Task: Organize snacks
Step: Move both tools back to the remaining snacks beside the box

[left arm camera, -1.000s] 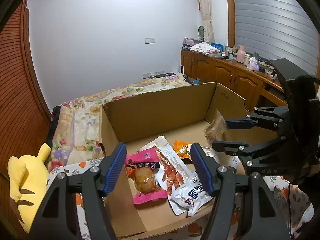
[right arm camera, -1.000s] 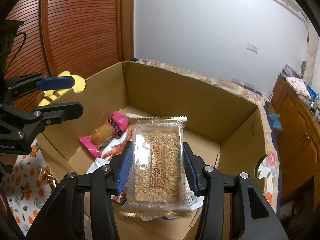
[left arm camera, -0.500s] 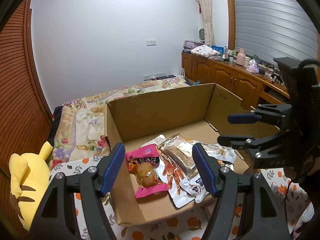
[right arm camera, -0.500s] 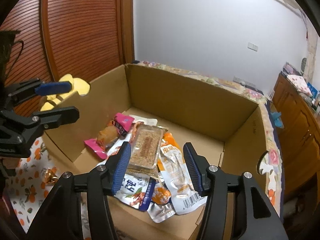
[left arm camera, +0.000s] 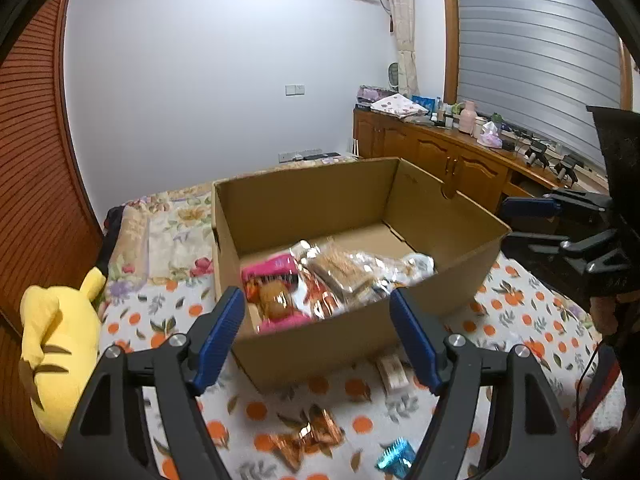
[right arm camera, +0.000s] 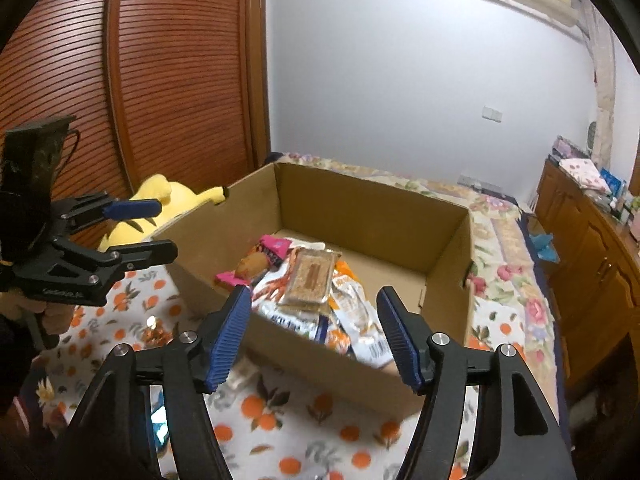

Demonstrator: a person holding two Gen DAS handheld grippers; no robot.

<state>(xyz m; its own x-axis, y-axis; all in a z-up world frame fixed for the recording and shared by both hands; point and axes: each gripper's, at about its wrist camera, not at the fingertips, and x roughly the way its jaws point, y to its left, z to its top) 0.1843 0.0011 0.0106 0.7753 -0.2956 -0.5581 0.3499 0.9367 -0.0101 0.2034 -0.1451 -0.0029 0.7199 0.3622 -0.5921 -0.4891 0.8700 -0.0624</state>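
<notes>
no legible print on snack packets (right arm camera: 320,300)

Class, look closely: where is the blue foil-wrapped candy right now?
In the left wrist view, the blue foil candy lies on the orange-print cloth outside the cardboard box, right of the copper wrapper.

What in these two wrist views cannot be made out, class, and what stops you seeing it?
- Print on the packets in the cardboard box: motion blur in both views.
- Box floor under the snack pile: covered by overlapping packets.
- Small pale packet before the box: too blurred to identify.
- Blue-wrapped sweet: partly behind the left tongs.
- Packet near the right tongs: hidden by a finger.
</notes>
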